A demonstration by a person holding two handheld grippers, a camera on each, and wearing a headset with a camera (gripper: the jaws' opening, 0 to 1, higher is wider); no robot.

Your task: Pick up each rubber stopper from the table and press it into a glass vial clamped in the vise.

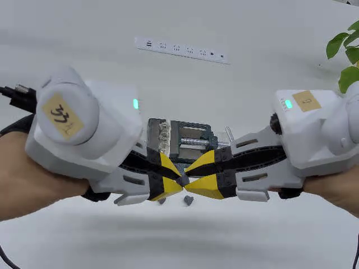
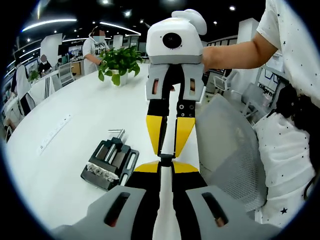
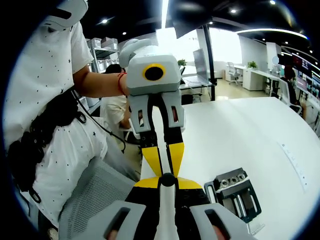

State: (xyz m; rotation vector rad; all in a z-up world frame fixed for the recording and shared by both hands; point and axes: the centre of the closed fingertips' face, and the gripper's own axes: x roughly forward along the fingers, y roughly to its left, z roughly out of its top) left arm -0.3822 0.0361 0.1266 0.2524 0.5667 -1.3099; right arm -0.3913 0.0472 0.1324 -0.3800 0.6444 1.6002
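Just in front of the vise [image 1: 190, 137], near the person, the two grippers meet tip to tip above the white table [image 1: 168, 241]. The left gripper [image 1: 178, 180] comes in from the left and the right gripper [image 1: 188, 178] comes in from the right. Both have their yellow and black jaws pulled in close, almost to a point. A small dark stopper [image 1: 183, 179] sits right where the tips meet, up off the table. Both grippers touch it, and I cannot tell which one really grips it.

Right below them, one loose stopper [image 1: 188, 200] lies on the table. A second small dark piece [image 1: 162, 200] lies just left of it, half hidden under the left gripper, so I cannot tell what it is.

The vise rests flat on the table, just behind the tips. A row of glass vials [image 1: 164, 136] stands in its left end. I cannot tell if any vial has a stopper in it.

Far back on the table lies a long white power strip [image 1: 182, 49]. A green plant [image 1: 346, 53] peeks in at the far right.

In the left gripper view a person in a white shirt with small stars [image 2: 290, 145] holds the right gripper, beside a grey mesh chair [image 2: 225, 150].
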